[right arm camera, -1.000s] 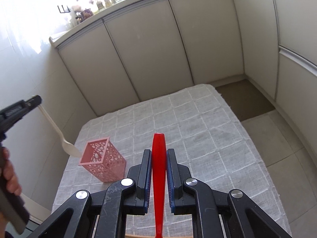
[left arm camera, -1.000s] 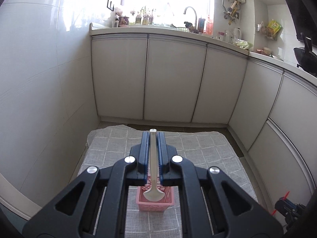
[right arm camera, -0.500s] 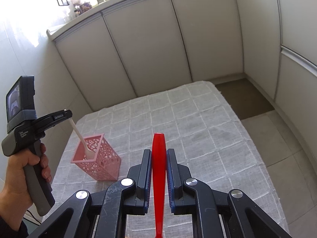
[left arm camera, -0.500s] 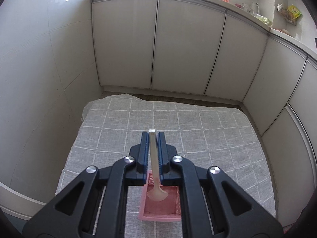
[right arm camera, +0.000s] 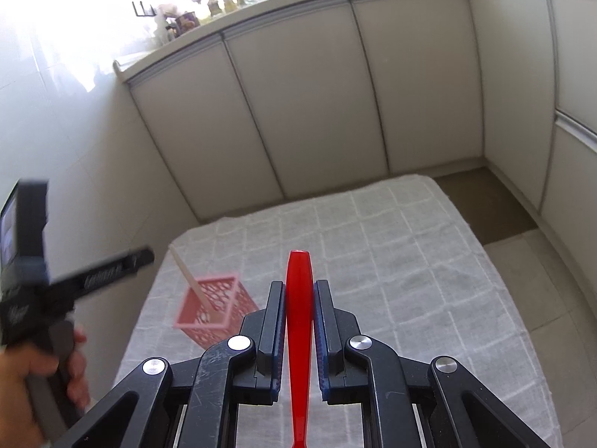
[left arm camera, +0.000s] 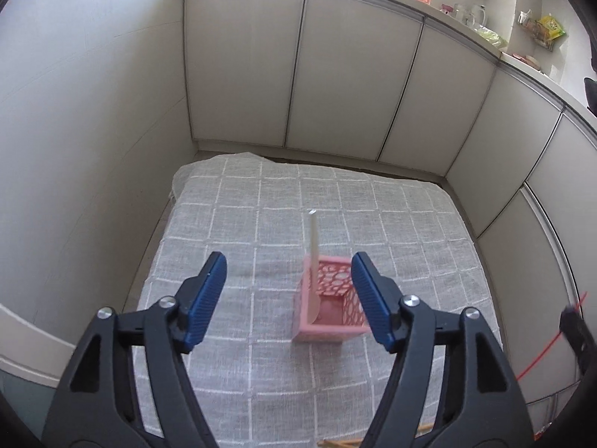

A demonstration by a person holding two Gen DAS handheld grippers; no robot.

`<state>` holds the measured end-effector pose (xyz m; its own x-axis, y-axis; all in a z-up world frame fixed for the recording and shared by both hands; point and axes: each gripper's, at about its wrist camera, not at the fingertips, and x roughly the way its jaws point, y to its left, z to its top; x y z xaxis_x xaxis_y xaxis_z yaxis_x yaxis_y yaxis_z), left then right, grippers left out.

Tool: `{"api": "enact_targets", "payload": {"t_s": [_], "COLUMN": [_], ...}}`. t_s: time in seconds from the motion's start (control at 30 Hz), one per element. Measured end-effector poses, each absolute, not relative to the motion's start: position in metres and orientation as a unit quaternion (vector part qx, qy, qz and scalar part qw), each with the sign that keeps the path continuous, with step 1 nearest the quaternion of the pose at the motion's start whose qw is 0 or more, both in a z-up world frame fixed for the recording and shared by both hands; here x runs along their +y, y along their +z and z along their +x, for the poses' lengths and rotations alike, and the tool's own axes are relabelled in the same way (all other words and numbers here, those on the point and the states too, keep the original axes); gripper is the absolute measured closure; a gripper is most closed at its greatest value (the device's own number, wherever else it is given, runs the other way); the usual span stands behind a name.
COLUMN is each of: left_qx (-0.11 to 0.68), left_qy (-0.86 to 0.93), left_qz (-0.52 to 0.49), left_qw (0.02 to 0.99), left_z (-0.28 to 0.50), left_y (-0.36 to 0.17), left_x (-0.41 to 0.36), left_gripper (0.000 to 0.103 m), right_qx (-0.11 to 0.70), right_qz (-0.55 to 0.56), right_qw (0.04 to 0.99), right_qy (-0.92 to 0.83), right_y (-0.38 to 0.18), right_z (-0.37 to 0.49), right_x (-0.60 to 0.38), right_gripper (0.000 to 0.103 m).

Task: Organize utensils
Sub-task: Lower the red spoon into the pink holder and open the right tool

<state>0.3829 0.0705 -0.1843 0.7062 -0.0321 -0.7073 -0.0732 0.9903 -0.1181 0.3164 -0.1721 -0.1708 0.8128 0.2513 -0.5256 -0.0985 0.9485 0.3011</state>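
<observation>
Leaning in the pink basket (left arm camera: 328,304) on the cloth (left arm camera: 261,201), the white utensil (left arm camera: 312,246) stood free between the left gripper (left arm camera: 289,291)'s opening jaws, while the right gripper (right arm camera: 298,321), pinching a red utensil (right arm camera: 298,298), risked tipping that light basket.

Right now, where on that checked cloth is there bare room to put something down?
Most of the cloth is bare: behind the pink basket toward the cabinets, and right of it. Crowded only around the basket, with the white spoon.
</observation>
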Motion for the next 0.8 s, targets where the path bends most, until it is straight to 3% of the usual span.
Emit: {"api": "enact_targets", "payload": {"t_s": [0.1,0.53,0.8], "left_qx": [0.397,0.448,0.457], "left_qy": [0.03,0.065,0.06], "left_qz": [-0.084,-0.066,-0.043], "left_qw": [0.913,0.889,0.886], "left_z": [0.363,0.336,0.338], "left_y": [-0.191,-0.231,-0.243], "left_x": [0.093,0.122,0.118], "left_gripper": [0.022,0.018,0.018], "right_qx": [0.265,0.165,0.194], "right_qz": [0.13,0.08,0.008], "right_qw": [0.948,0.971,0.97], "right_qy": [0.117,0.152,0.143], "right_y": [-0.157,-0.143,-0.187], "right_z": [0.325,0.392,0.434], "right_x": [-0.153,-0.079,-0.031], "right_gripper": [0.091,0.091,0.091]}}
